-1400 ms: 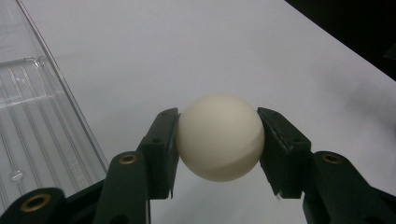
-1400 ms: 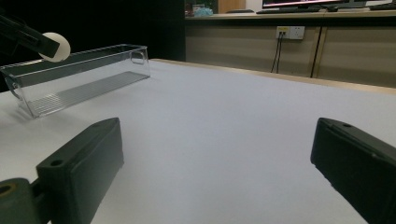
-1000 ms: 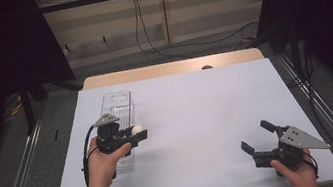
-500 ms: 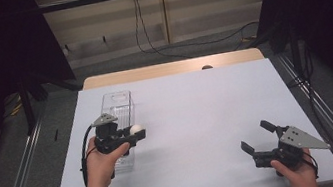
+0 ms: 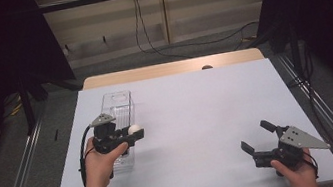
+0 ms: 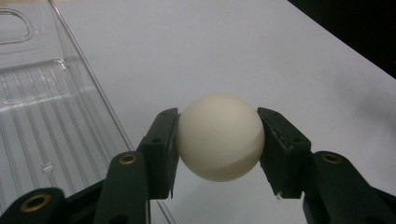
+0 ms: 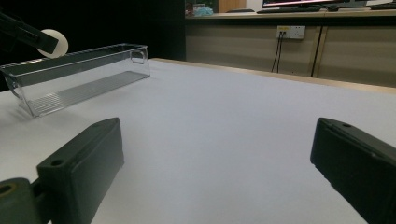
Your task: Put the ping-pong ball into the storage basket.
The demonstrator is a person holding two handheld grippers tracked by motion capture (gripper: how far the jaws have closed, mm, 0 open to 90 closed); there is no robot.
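At 9 o'clock on the white surface (image 5: 198,114), my left gripper (image 5: 133,133) is clamped on a white ball (image 6: 220,137), one pad on each side of it. Ball sits off the surface, just past the long right-hand edge of the clear plastic bin (image 5: 117,106), near the bin's near end. Bin is a long narrow tray with a ribbed floor, lying with its length toward 12 o'clock, cutout handle at the far end. My left hand (image 5: 99,160) holds that gripper roughly level, jaws pointing toward 3 o'clock. At 5 o'clock, my right gripper (image 5: 261,136) sits low near the front edge, jaws spread wide, nothing between them, pointing toward 10 o'clock. Grippers are well apart.
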